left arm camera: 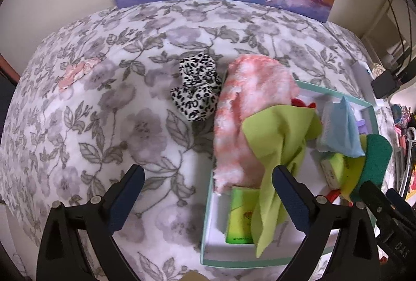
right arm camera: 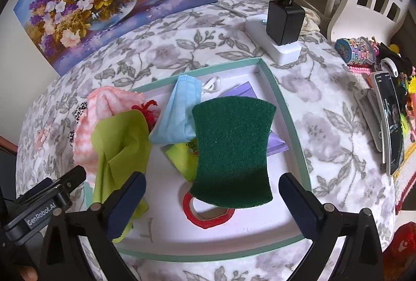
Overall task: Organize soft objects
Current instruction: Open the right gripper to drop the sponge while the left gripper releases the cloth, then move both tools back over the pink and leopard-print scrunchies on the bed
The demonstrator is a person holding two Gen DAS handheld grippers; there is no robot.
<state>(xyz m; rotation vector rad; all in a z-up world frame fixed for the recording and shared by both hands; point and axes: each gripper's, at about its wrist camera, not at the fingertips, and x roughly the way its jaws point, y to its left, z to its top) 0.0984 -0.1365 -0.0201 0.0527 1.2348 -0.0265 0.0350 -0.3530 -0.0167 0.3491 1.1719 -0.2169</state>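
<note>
Both claws are seen spread wide with nothing held: the left claw (left arm camera: pixel 208 192) hangs over the box's left wall, the right claw (right arm camera: pixel 212 192) over the box interior. The teal-rimmed box (right arm camera: pixel 283 99) on the floral-covered bed (left arm camera: pixel 91 112) already contains the green sponge (right arm camera: pixel 234 151), lime cloth (right arm camera: pixel 119 145), blue mask (right arm camera: pixel 176 114) and pink fluffy cloth (left arm camera: pixel 247 104), the last draped over the left rim. One soft object is judged outstanding: the leopard-print scrunchie (left arm camera: pixel 197 93), lying on the bed just beside the box's left wall, ahead of the left claw, its long axis running away from it. The left hand is nearer.
</note>
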